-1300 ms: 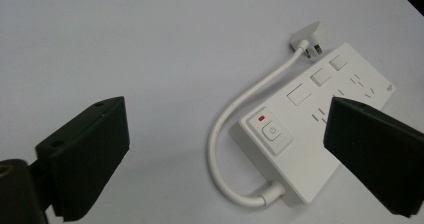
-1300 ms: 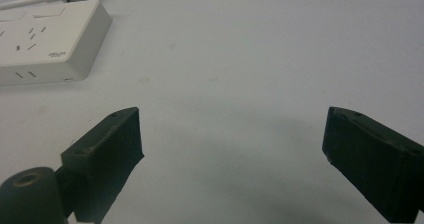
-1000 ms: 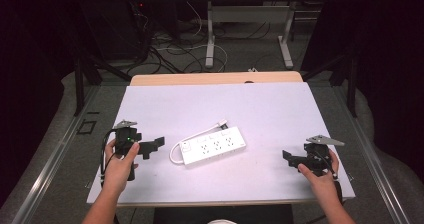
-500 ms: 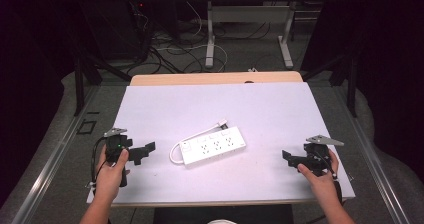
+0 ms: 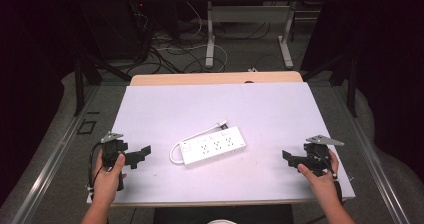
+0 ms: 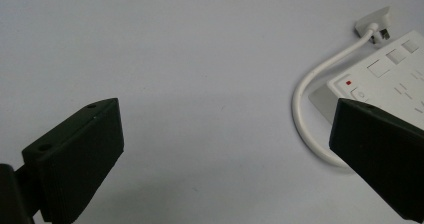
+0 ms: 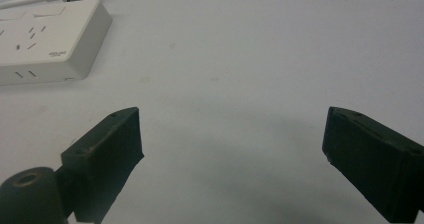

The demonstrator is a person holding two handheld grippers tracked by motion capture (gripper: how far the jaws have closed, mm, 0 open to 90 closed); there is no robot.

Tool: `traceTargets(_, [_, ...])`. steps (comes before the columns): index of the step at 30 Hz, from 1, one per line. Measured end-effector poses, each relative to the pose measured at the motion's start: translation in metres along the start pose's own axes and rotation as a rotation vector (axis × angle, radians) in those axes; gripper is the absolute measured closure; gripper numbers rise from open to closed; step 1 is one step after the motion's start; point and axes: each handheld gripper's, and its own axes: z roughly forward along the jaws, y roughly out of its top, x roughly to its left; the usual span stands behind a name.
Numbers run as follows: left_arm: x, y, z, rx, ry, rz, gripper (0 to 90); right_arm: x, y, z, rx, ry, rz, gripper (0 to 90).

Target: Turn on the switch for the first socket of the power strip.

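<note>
Dim lab, cables on the floor, matte white table (image 5: 150,109) with a power strip (image 5: 212,145) mid-table, both grippers well apart from it.

Left gripper (image 5: 141,154) near the left edge and right gripper (image 5: 289,157) near the right edge, both spread wide, gripping nothing. Strip: smooth hard white plastic, flat rectangular block, angled. Short stiff cord (image 6: 312,76) looped back to a plug (image 6: 372,24). Likely trouble: slick casing skidding on a one-sided push, or a jaw snagging that loop and dragging the whole thing.
</note>
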Motion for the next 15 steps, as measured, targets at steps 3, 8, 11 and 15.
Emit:
traceTargets(3, [0.0025, -0.0027, 0.0014, -0.004, 0.008, 0.003, 0.7, -0.0001, 0.0001, -0.0001, -0.001, 0.0, -0.001, 8.4])
traceTargets(8, [0.0058, -0.0065, 0.0031, 0.002, 0.032, 0.004, 0.8, -0.0007, 0.0002, -0.0008, -0.001, 0.001, -0.003, 8.5])
traceTargets(11, [0.0078, -0.0083, 0.0046, 0.002, 0.033, 0.002, 1.0, -0.0012, 0.0003, -0.001, -0.001, -0.001, -0.003, 8.5])
traceTargets(15, [0.0093, -0.0103, 0.0063, 0.008, 0.035, -0.002, 1.3, -0.0018, 0.0003, -0.0007, -0.01, -0.009, -0.009, 8.5])
